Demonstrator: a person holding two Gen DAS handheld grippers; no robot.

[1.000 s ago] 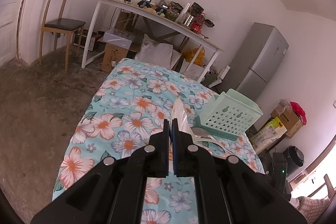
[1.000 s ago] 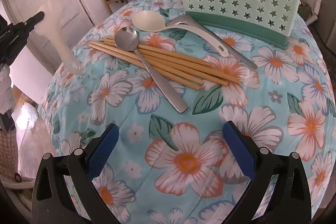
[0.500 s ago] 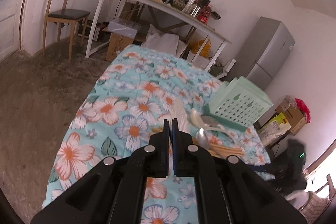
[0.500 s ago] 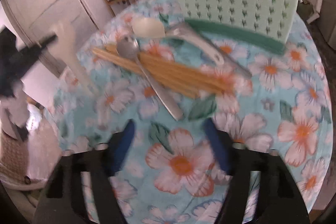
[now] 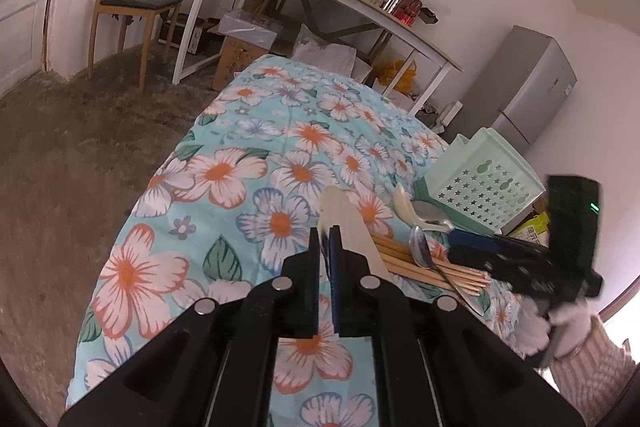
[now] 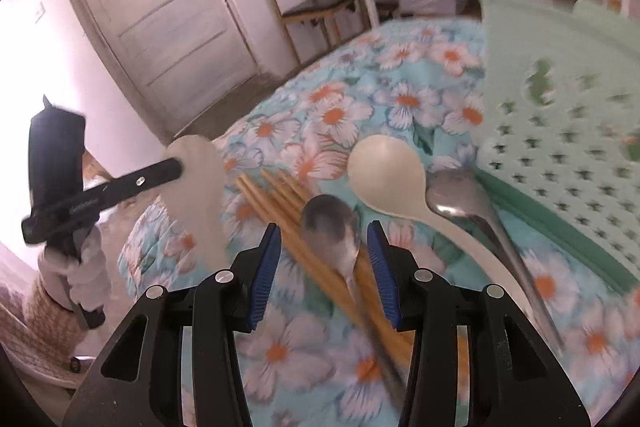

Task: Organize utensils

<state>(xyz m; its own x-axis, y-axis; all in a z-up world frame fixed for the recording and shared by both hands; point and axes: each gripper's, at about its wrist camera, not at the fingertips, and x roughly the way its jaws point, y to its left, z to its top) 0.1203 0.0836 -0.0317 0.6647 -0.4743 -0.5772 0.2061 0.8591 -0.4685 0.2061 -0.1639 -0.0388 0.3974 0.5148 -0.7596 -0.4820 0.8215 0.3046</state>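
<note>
Floral cloth [image 5: 248, 163], turquoise with white and orange blooms, covers the surface that carries every utensil. Mint green basket [image 6: 560, 115], pierced with star holes, stands at the cloth's far right edge. The left gripper [image 5: 329, 231] is clamped on a pale translucent rice paddle [image 5: 348, 223], lifted over the cloth just left of the utensil pile. The right gripper [image 6: 324, 231] hangs low over the pile, its blue pads half apart after closing in; the bowl and neck of a steel spoon [image 6: 332, 235] lie between the pads, and no pad visibly presses on it. That spoon rests across a bundle of wooden chopsticks [image 6: 280, 199]. Beside it, a cream plastic spoon [image 6: 388, 179] and 1 more steel spoon [image 6: 460, 199] lie touching, close to the basket's base.
</note>
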